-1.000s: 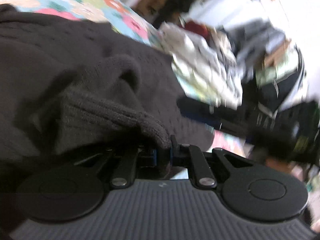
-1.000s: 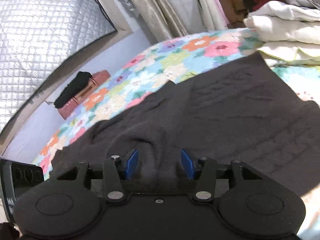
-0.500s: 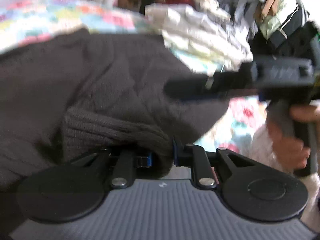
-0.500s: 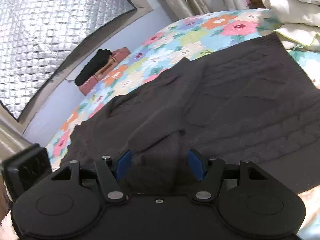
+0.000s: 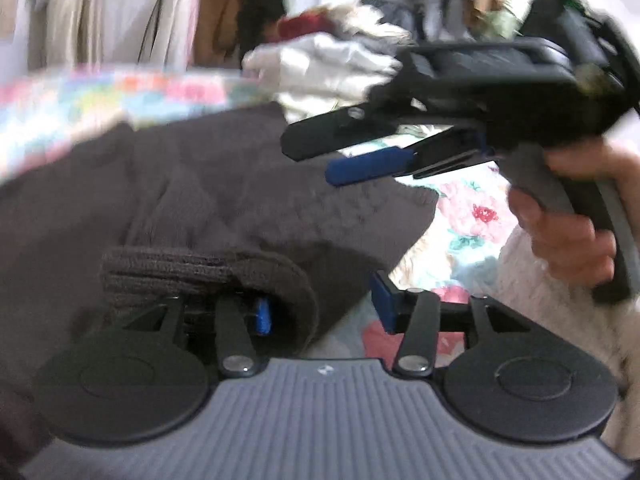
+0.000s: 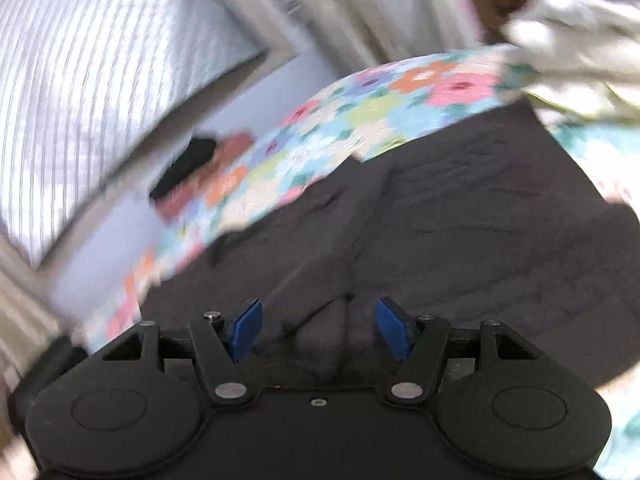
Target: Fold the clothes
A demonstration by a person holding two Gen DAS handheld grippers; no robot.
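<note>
On floral bedspread (image 6: 400,112) – dark knit sweater (image 6: 480,216) spread; ribbed cuff (image 5: 208,276) draped over left gripper (image 5: 320,304), jaws apart. Right gripper (image 6: 318,326) spread wide over sweater fold.

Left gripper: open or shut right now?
Open. The left gripper has its blue pads apart; the dark brown knit sweater's ribbed cuff drapes over one finger only.

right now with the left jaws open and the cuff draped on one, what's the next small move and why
Probably draw the left gripper back off the ribbed cuff: its jaws stand open, yet the cuff drapes over one jaw, so the sleeve may not lie flat on the sweater.
</note>
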